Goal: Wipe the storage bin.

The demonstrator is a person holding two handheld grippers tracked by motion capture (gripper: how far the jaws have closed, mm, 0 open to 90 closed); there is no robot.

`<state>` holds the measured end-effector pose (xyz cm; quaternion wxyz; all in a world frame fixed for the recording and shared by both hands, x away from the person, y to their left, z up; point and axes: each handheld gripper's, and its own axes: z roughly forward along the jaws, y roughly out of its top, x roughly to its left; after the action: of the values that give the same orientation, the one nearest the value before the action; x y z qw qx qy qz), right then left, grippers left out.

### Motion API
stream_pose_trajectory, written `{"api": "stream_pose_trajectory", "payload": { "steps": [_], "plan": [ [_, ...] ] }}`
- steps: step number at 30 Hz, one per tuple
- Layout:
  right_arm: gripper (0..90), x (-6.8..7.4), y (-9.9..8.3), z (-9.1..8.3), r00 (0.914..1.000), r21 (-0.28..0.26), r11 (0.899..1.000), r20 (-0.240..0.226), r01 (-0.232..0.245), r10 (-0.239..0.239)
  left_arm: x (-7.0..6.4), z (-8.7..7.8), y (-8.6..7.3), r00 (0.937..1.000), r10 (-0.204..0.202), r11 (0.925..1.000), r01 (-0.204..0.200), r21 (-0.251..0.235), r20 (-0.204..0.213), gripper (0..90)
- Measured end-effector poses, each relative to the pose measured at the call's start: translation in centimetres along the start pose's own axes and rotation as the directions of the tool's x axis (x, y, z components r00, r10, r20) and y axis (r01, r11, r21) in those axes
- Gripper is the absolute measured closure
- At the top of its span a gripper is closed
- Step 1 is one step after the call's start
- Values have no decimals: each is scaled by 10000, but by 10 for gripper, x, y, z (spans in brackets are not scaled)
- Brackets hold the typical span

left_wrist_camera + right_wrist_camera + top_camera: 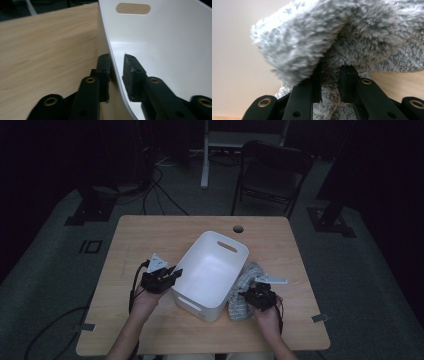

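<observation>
White bin [160,50] cut off at 3 and 6 o'clock in left gripper view; its rim hides the gap between the left gripper [117,75] jaws. Fuzzy grey cloth [352,35] runs off at 12 and 3 o'clock in right gripper view, burying the right gripper [331,75] jaw tips; near pile blurred.

bin [212,270] mid-table [150,235], cloth [241,292] right of it
</observation>
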<state>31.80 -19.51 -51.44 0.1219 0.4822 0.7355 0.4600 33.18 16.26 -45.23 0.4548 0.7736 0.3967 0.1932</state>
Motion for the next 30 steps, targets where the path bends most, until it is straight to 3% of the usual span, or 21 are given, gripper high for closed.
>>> {"api": "stream_pose_trajectory", "payload": {
  "steps": [3,6,16,22,26,30],
  "plan": [
    [758,0,5,-14,10000,-303,9995,-48,38,-39,-2,-5,3,9993,39,10000,-36,-89,382,604],
    [758,-2,9,-29,9999,-488,9987,68,114,-111,-2,-10,6,9990,-148,9997,156,-192,417,565],
    [758,-11,6,-62,9997,-1055,9944,240,-47,72,-1,-18,2,9962,-411,9990,421,-121,765,566],
    [758,-15,-2,-70,9994,-1073,9940,246,-227,254,-6,-23,-2,9920,-573,9983,585,-79,1126,561],
    [757,-17,-7,-71,9992,-1039,9941,196,-328,350,-14,-25,-3,9913,-440,9990,449,-44,1237,484],
    [757,-17,-7,-73,9993,-1082,9936,163,-324,344,-19,-26,-4,9912,-357,9993,367,-50,1276,468]
  ]
}}
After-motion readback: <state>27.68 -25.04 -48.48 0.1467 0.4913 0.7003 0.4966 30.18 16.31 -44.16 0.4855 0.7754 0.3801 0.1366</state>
